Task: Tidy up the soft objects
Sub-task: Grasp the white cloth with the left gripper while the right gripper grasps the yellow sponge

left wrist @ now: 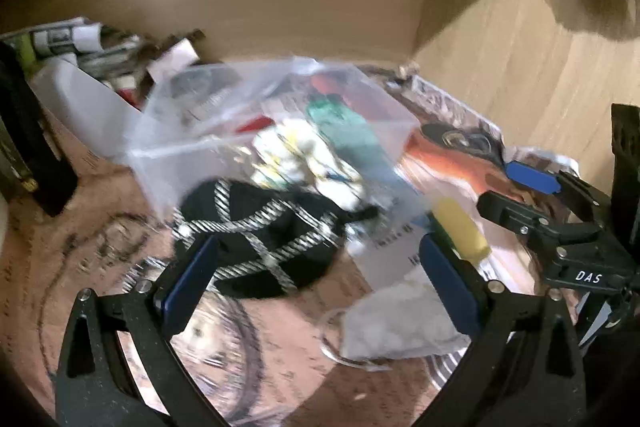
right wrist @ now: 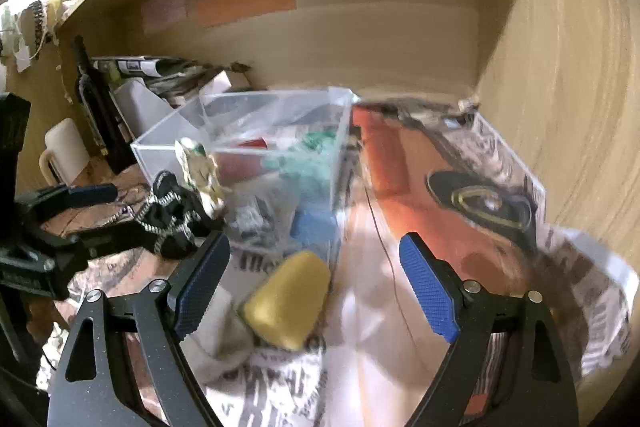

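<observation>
A: Left wrist view first. The left tongs (left wrist: 316,279) stand spread wide, gripping nothing, over a black pouch with striped cord (left wrist: 256,239) lying on the surface (left wrist: 100,187). Behind it sits the clear plastic box (left wrist: 360,99), already holding a green soft thing (left wrist: 344,127) and a white patterned one (left wrist: 304,155). A grey crumpled cloth (left wrist: 396,327) lies near the right finger, and the yellow sponge (left wrist: 460,227) sits just beyond it.

B: And the other tongs?

A: The right tongs (left wrist: 532,195) enter from the right edge, seemingly parted, though the blur makes me unsure in that view.

B: Right wrist view, then. The right tongs (right wrist: 316,283) are plainly released, with the yellow sponge (right wrist: 288,299) between the fingers but untouched, resting on newspaper (right wrist: 460,167) just beside the clear plastic box (right wrist: 240,131). The left tongs (right wrist: 72,203) show at the left by the black pouch with striped cord (right wrist: 172,215).

A: Risks?

B: I judge the sponge may squash and slip out if pinched at its tapered end. The box looks light, so a finger catching its wall could shove it.

A: What differs between views?

B: Only mine shows the blue item (right wrist: 316,227) inside the box; only yours shows the grey cloth.
</observation>
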A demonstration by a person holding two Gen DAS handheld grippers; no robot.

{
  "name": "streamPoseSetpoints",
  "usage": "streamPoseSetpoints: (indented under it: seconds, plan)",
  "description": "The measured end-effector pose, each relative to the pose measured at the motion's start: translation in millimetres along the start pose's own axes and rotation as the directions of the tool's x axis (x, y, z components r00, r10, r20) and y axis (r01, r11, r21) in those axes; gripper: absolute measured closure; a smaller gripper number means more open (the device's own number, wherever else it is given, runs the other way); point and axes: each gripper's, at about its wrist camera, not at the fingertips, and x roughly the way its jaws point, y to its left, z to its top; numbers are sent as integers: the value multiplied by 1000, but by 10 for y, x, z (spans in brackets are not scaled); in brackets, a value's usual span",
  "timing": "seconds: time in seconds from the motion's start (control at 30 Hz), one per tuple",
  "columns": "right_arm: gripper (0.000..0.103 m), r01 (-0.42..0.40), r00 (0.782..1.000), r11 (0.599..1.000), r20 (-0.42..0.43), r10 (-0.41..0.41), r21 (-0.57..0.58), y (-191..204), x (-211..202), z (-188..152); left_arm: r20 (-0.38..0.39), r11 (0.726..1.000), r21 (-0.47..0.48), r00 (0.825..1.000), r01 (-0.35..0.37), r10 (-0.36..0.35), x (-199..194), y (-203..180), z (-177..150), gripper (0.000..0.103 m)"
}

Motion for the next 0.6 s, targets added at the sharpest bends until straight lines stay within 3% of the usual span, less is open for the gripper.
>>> streamPoseSetpoints:
  seconds: [0.4, 0.43, 0.5, 0.6]
  plan:
    - [18, -24, 999, 997, -34, 27, 74, -158, 17, -220, -103, 998, 20, 993, 63, -60, 381, -376, -327, 2]
    - [18, -32, 999, 997, -36, 34, 75, -156, 29, -223, -103, 998, 20, 993, 60, -57, 403, -374, -341, 4]
    - [18, -45, 998, 996, -44, 48, 74, -134, 58, -228, -105, 997, 23, 992, 79, -77, 444, -358, -370, 19]
    - [19, -65, 996, 996, -58, 69, 66, -86, 122, -239, -94, 996, 17, 992, 83, -81, 405, -296, -386, 32]
